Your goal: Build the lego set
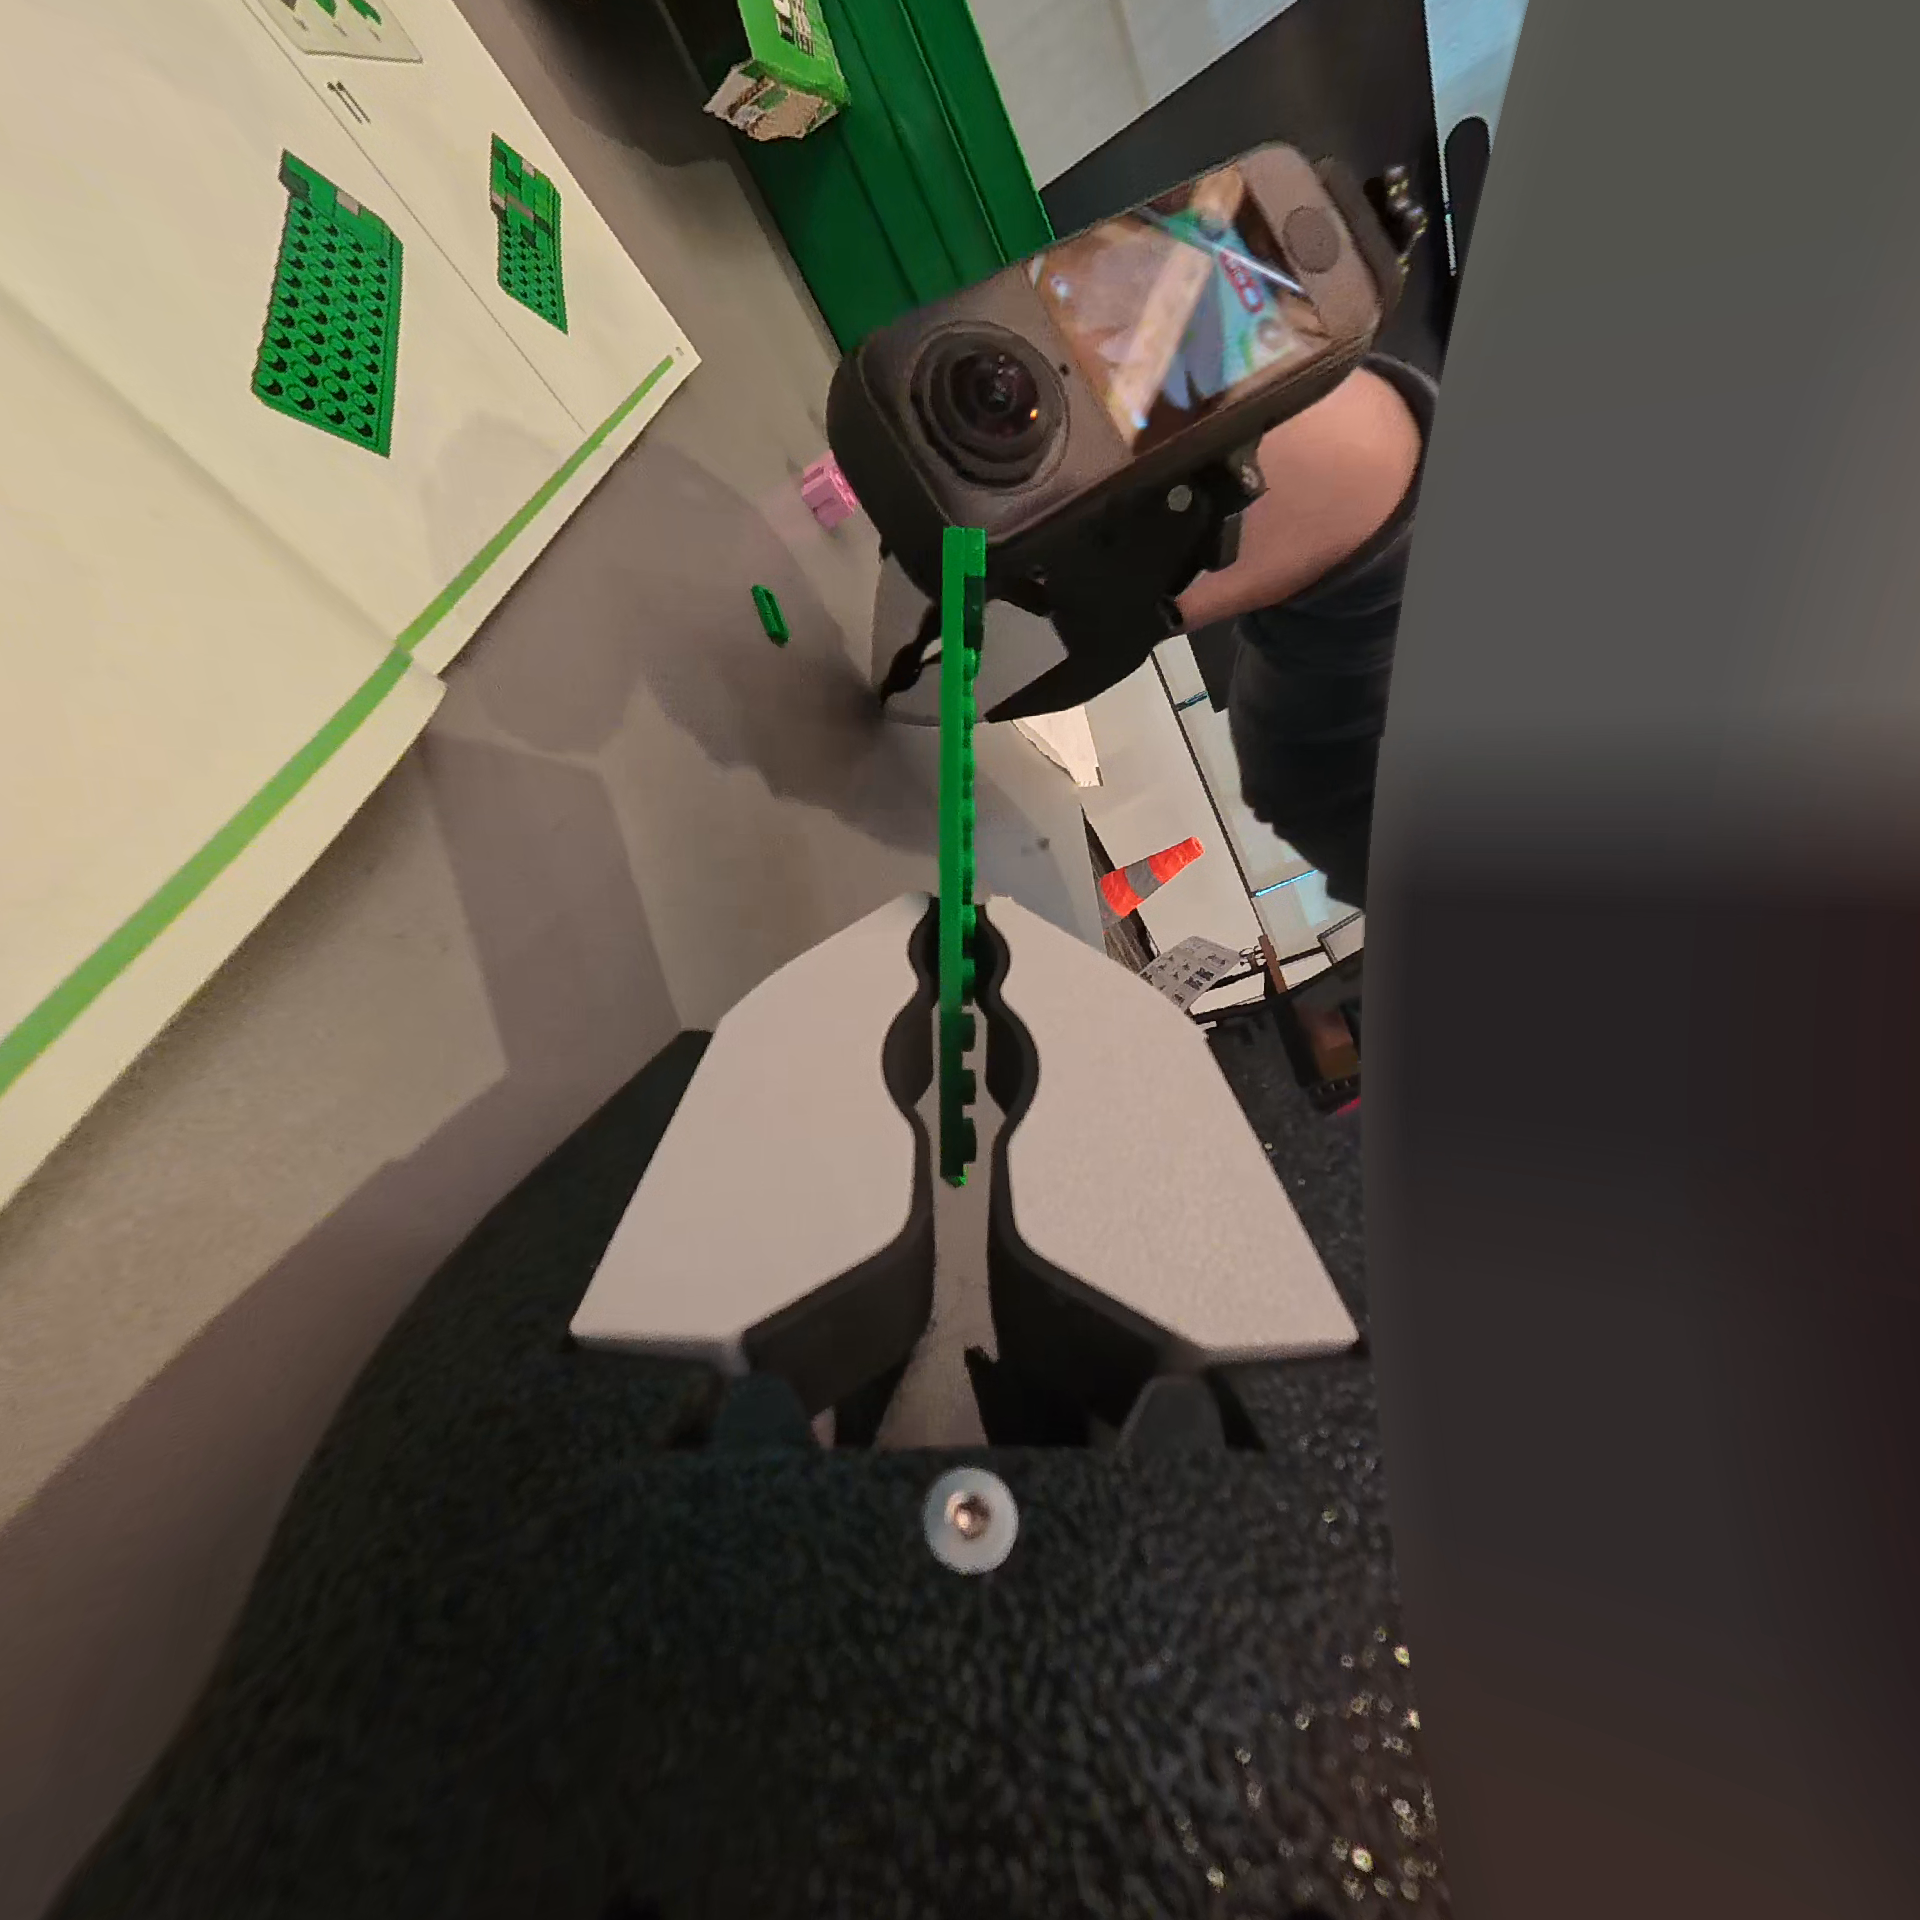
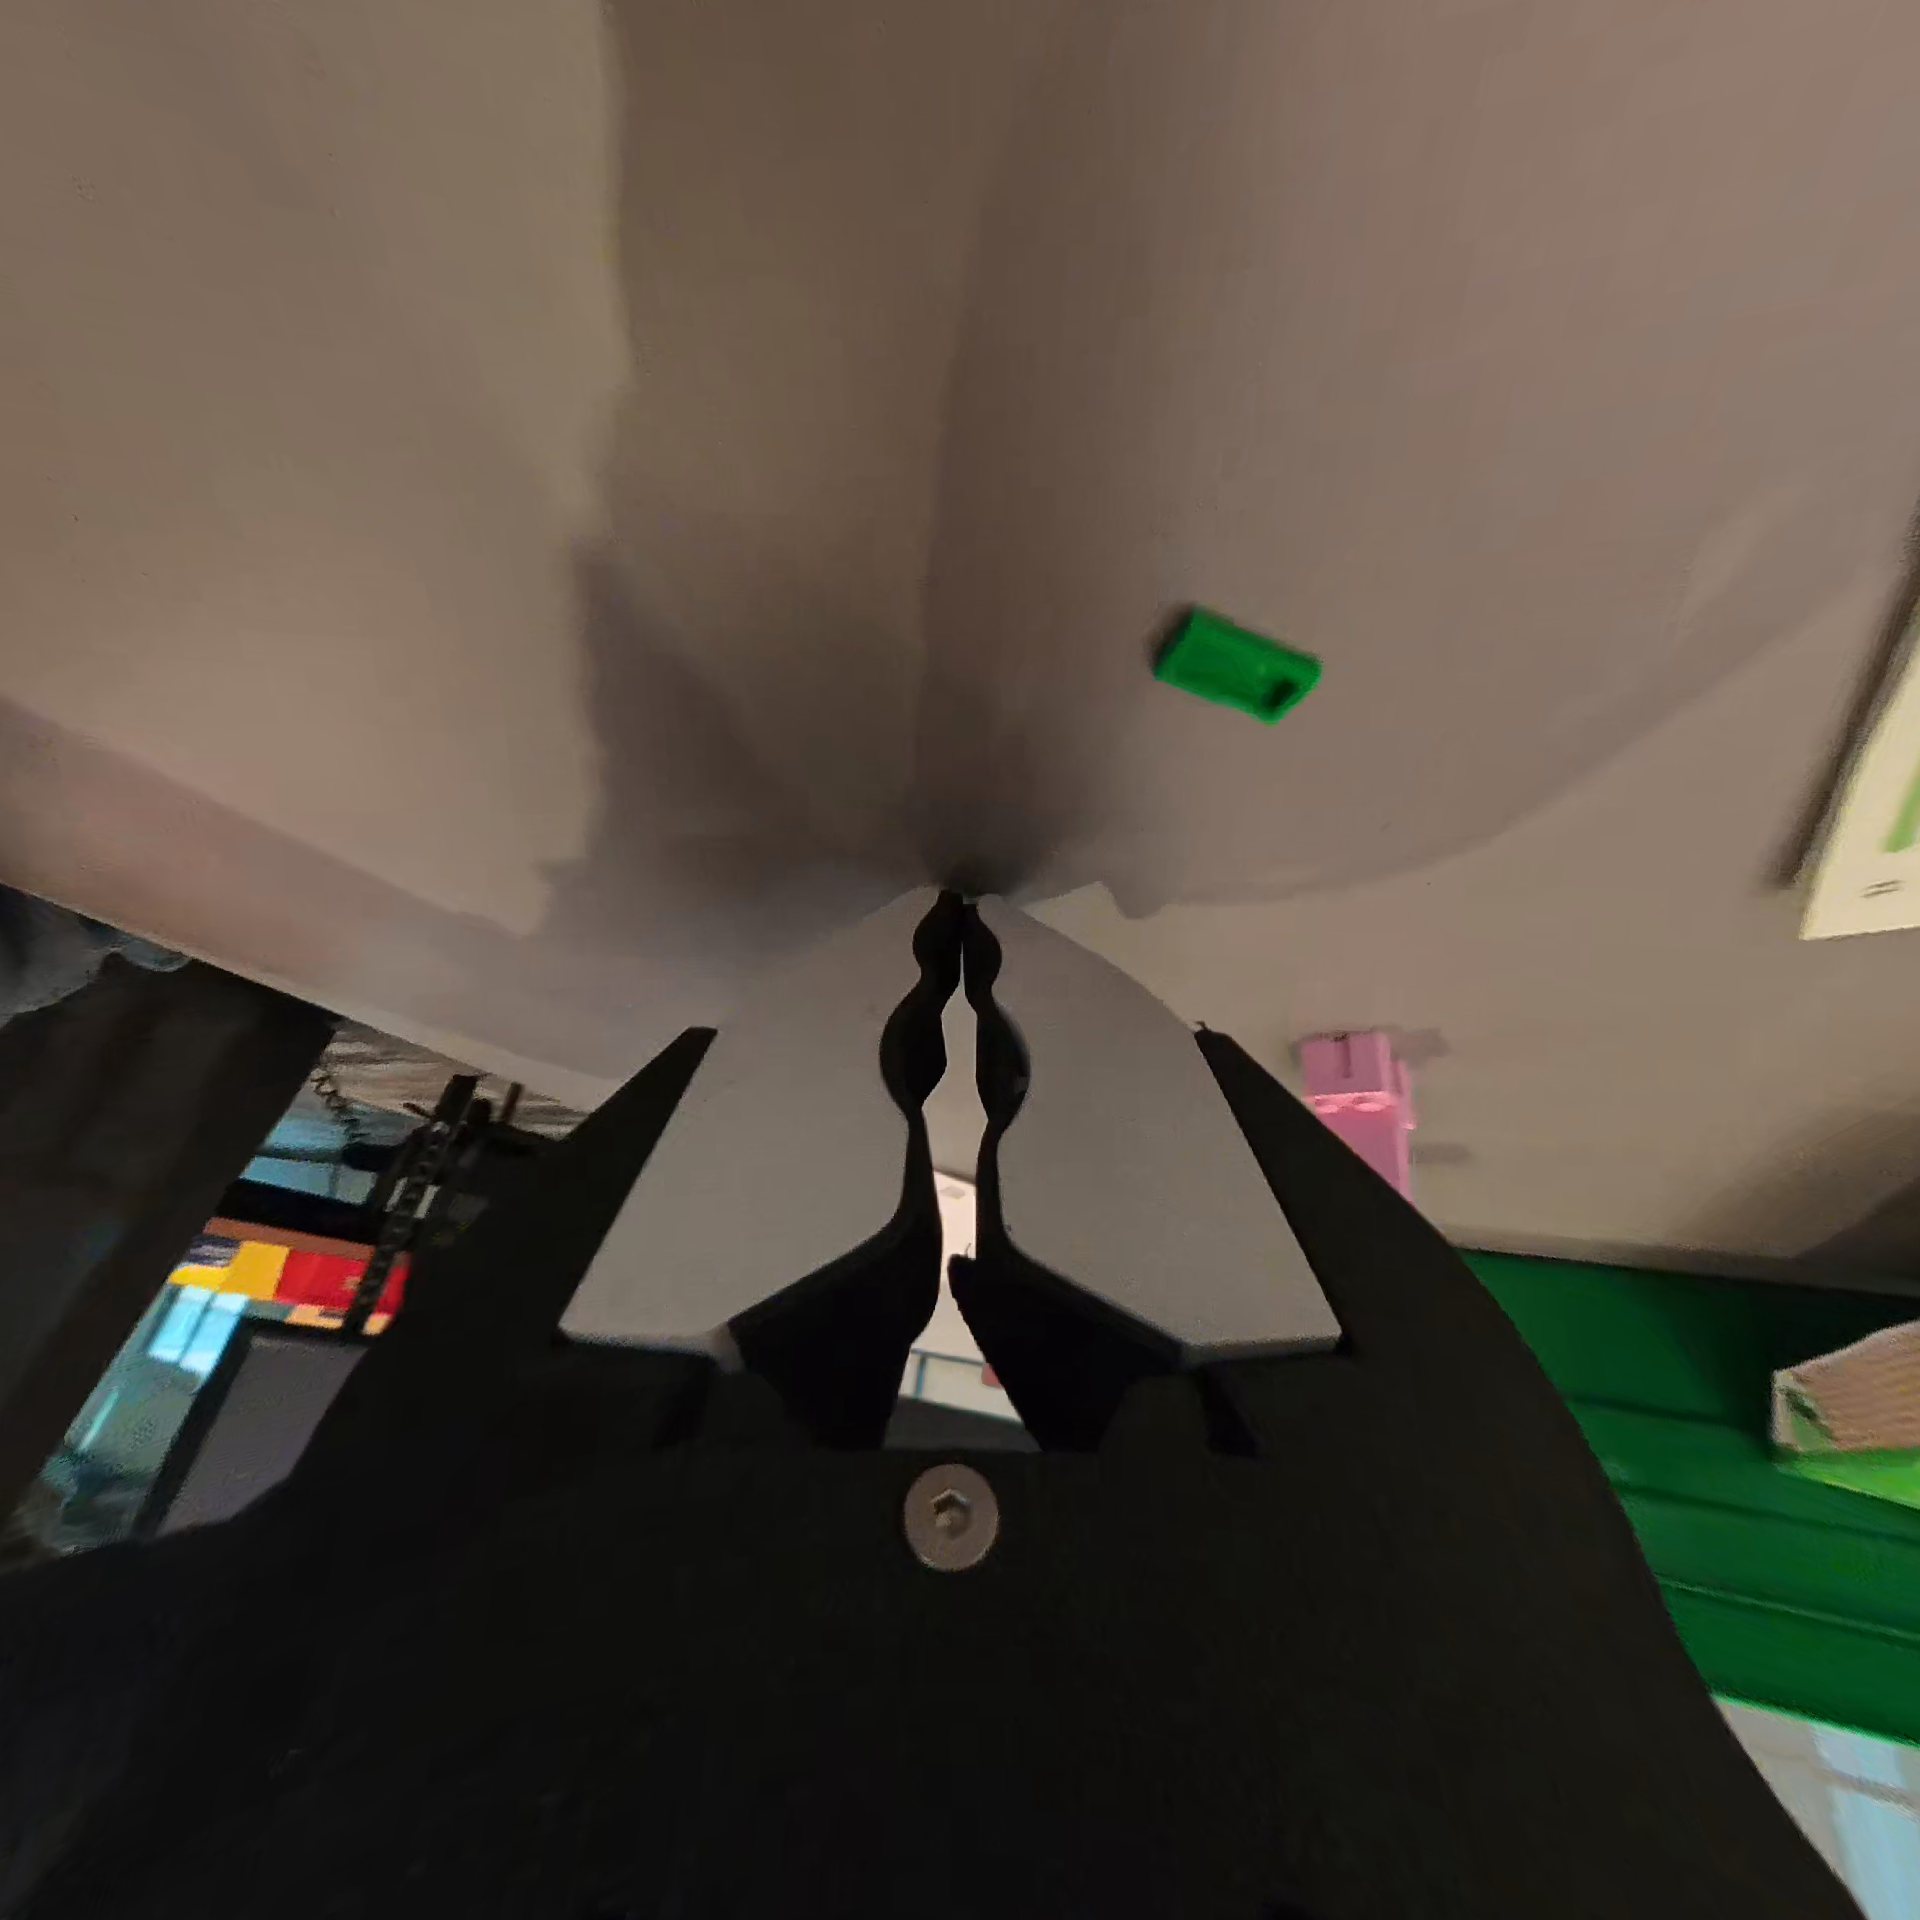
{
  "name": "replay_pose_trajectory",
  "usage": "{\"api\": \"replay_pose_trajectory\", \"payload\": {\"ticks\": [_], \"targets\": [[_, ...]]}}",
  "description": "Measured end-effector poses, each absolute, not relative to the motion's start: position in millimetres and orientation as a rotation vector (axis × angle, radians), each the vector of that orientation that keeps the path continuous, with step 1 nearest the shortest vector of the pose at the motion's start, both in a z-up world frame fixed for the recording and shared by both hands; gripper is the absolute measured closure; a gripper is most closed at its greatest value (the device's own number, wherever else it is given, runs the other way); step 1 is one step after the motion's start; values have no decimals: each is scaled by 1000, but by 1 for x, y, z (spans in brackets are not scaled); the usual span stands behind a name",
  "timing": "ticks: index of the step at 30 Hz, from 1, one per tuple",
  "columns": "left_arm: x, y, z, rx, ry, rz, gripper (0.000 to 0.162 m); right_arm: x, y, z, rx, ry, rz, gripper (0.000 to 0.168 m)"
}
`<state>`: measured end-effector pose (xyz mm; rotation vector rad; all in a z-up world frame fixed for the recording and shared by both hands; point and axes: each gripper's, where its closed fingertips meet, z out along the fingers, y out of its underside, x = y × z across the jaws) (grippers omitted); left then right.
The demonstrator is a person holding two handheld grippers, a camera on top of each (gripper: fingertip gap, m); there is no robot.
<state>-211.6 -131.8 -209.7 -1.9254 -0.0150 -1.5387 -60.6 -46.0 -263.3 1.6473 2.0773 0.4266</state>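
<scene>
Plate (image 1: 956, 862) green, edge-on, clamped in L tongs (image 1: 961, 935) | R tongs (image 2: 958, 914) closed, empty, tips at table (image 2: 312, 416)

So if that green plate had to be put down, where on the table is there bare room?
Bare grey tabletop lies between the instruction booklet, the small green piece and the left gripper holding the green plate. It is crowded by the pink brick and right gripper.

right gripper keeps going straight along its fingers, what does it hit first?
The grey tabletop: the right gripper, jaws shut, already has its tips at or almost on it. The small green brick lies off to the side, out of line.
</scene>
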Motion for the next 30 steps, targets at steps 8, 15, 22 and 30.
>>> {"api": "replay_pose_trajectory", "payload": {"ticks": [8,15,22,30], "targets": [[-209,-134,-210,-1934,5,-1536,158,-75,-40,-238,2058,2236,108,162],[-209,-134,-210,-1929,8,-1539,158,28,-53,-171,2767,2158,-199,160],[-206,-135,-212,-1951,32,-1514,158,96,-77,-149,3282,1982,-273,161],[-204,-137,-214,-1970,58,-1505,158,86,-70,-165,3678,2067,-473,153]]}}
